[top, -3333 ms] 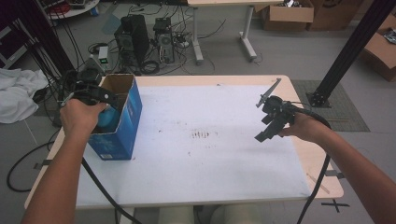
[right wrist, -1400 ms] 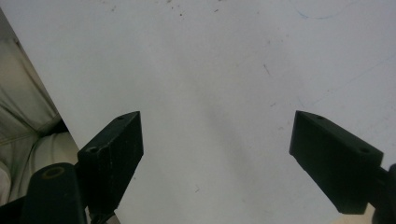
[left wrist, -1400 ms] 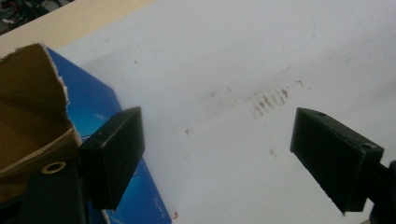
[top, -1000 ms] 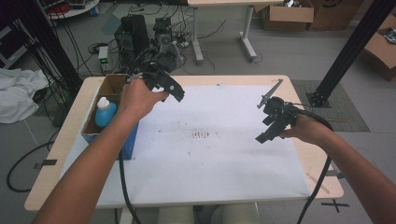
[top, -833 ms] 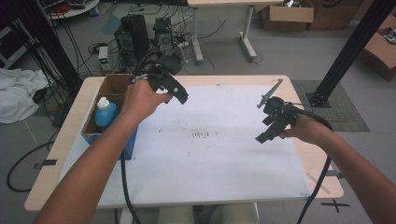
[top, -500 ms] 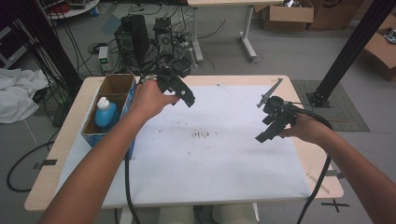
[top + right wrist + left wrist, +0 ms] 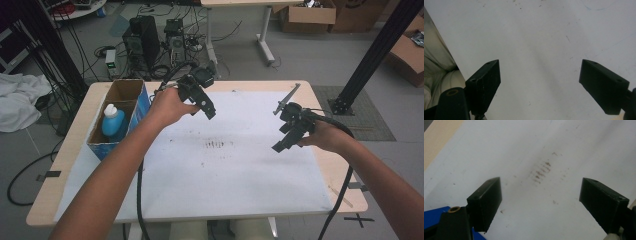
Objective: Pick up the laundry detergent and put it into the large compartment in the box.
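Left tongs [image 7: 210, 111] now mid-sheet [image 7: 240, 170], unobstructed.

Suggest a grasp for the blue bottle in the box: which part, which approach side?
Probably the white cap and neck of the blue bottle, from straight above. It stands upright in the cardboard box, whose walls block its sides; only the top is exposed. Left hand-held gripper is open and nearest.

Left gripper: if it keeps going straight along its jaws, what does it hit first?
Probably the white sheet, near the brown smudge marks. The left gripper is open and nothing stands between it and the sheet; depth is unclear.
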The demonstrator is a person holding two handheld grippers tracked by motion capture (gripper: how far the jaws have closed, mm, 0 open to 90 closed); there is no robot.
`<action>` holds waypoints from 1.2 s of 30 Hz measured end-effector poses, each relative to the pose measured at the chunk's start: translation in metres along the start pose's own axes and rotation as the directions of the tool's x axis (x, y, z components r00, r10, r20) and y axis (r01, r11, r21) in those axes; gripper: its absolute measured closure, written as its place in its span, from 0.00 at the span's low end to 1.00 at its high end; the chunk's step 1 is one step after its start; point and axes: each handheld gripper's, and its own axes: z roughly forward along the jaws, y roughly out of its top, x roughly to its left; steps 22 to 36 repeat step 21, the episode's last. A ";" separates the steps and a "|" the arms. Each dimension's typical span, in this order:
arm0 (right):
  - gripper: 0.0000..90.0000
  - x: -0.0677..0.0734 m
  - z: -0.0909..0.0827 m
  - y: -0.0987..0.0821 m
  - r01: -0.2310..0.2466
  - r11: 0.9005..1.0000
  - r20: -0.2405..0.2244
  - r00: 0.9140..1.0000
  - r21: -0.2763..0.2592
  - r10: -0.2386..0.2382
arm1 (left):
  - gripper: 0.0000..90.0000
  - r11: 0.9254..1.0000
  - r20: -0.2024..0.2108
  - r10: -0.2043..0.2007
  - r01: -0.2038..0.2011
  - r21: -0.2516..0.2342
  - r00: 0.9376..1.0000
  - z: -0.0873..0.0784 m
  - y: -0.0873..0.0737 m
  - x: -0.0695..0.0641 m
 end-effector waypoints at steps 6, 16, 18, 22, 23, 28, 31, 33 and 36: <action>0.19 0.000 -0.001 -0.001 -0.006 1.000 0.001 1.000 -0.002 0.006 | 0.21 1.000 0.003 -0.007 0.007 0.002 1.000 0.001 0.000 0.002; 0.19 0.001 0.001 0.001 0.000 1.000 -0.003 1.000 0.003 0.000 | 0.21 1.000 0.000 -0.014 0.014 -0.002 1.000 -0.001 -0.003 0.003; 0.19 0.001 0.001 0.000 0.000 1.000 -0.002 1.000 0.001 0.000 | 0.21 1.000 0.002 -0.013 0.013 -0.005 1.000 0.000 -0.003 0.004; 0.19 0.001 0.001 0.000 -0.001 1.000 -0.001 1.000 0.000 0.001 | 0.21 1.000 0.005 -0.016 0.016 -0.006 1.000 0.000 -0.003 0.003; 0.19 0.001 0.001 0.000 -0.001 1.000 -0.001 1.000 0.000 0.001 | 0.21 1.000 0.005 -0.016 0.016 -0.006 1.000 0.000 -0.003 0.003; 0.19 0.001 0.001 0.000 -0.001 1.000 -0.001 1.000 0.000 0.001 | 0.21 1.000 0.005 -0.016 0.016 -0.006 1.000 0.000 -0.003 0.003; 0.19 0.001 0.001 0.000 -0.001 1.000 -0.001 1.000 0.000 0.001 | 0.21 1.000 0.005 -0.016 0.016 -0.006 1.000 0.000 -0.003 0.003; 0.19 0.001 0.001 0.000 -0.001 1.000 -0.001 1.000 0.000 0.001 | 0.21 1.000 0.005 -0.016 0.016 -0.006 1.000 0.000 -0.003 0.003; 0.19 0.001 0.001 0.000 -0.001 1.000 -0.001 1.000 0.000 0.001 | 0.21 1.000 0.005 -0.016 0.016 -0.006 1.000 0.000 -0.003 0.003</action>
